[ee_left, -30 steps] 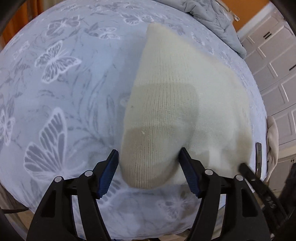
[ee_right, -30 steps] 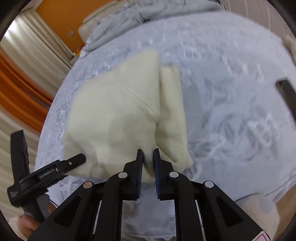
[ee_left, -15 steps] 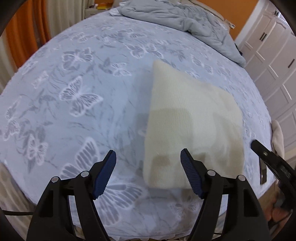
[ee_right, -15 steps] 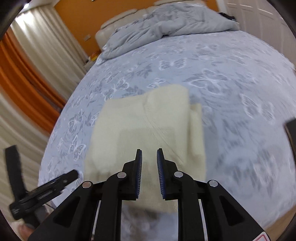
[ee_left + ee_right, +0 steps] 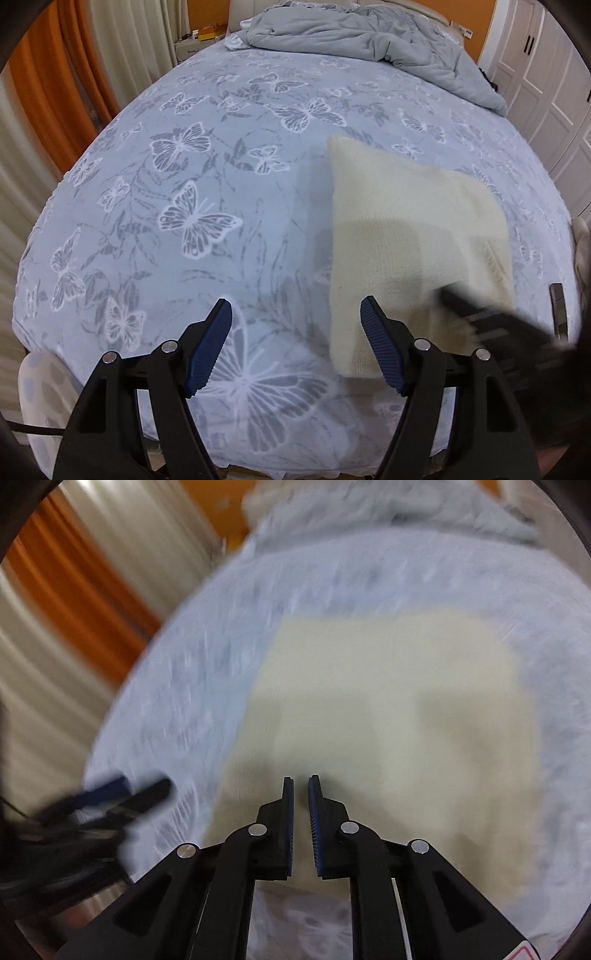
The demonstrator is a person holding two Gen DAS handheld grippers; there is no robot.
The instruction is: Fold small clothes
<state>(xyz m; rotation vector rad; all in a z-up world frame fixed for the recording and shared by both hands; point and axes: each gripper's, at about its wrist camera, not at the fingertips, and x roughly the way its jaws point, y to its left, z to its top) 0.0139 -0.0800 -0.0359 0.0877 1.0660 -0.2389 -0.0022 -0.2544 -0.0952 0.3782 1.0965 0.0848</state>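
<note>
Mostly done: cream knit garment (image 5: 413, 236) lies folded square on butterfly bedspread (image 5: 207, 177), toward 3 o'clock. Left gripper (image 5: 295, 347) wide open, empty; right gripper (image 5: 301, 812) nearly closed, jaws closing on nothing; maybe final tidy left.

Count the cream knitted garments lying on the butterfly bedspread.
1. The folded cream garment lies flat on the bedspread, right of centre in the left wrist view, filling the middle of the blurred right wrist view. More may lie outside both views.

A cream knit garment (image 5: 413, 236) lies on a pale blue bed sheet (image 5: 207, 206) printed with white-and-grey butterflies. Grey quilt (image 5: 369, 33) at twelve o'clock; orange, perhaps beige-striped, curtains (image 5: 48, 92) at ten.
</note>
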